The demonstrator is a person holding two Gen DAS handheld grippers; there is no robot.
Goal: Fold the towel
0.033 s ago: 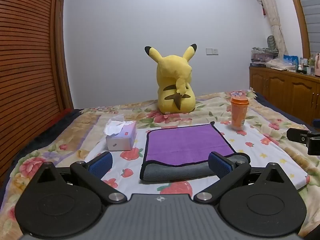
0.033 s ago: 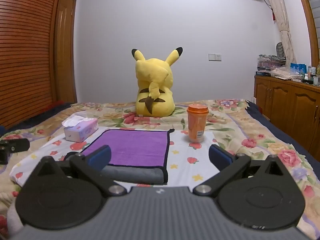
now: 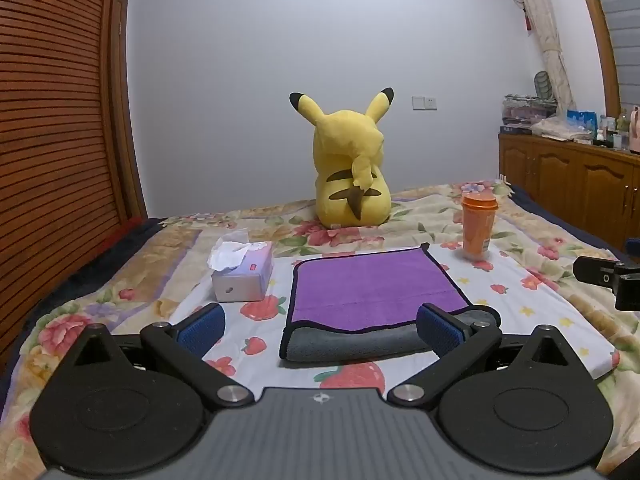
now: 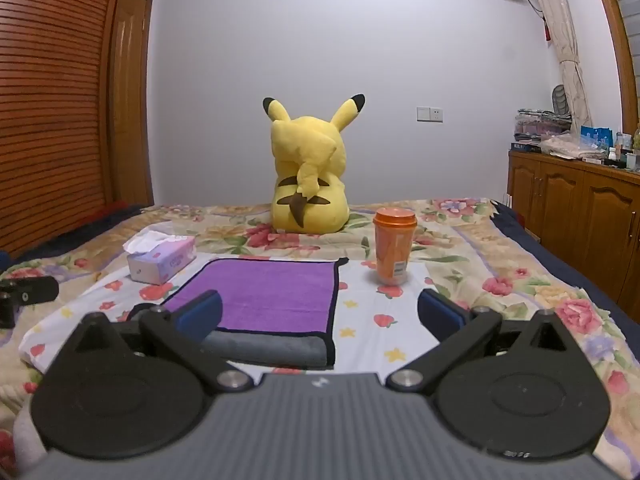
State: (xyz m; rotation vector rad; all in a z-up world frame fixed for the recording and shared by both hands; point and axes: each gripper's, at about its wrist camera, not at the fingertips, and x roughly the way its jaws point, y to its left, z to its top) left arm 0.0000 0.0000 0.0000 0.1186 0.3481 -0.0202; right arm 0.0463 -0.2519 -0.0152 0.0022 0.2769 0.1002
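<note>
A purple towel with a black hem and grey underside lies flat on the bed, folded over so a grey roll shows at its near edge. It also shows in the right wrist view. My left gripper is open and empty, its blue pads just short of the towel's near edge. My right gripper is open and empty, with its left pad over the towel's near right part. The right gripper's tip shows in the left wrist view.
A tissue box stands left of the towel. An orange cup stands to its right rear. A yellow plush toy sits behind. A wooden cabinet lines the right wall, a slatted wooden wall the left.
</note>
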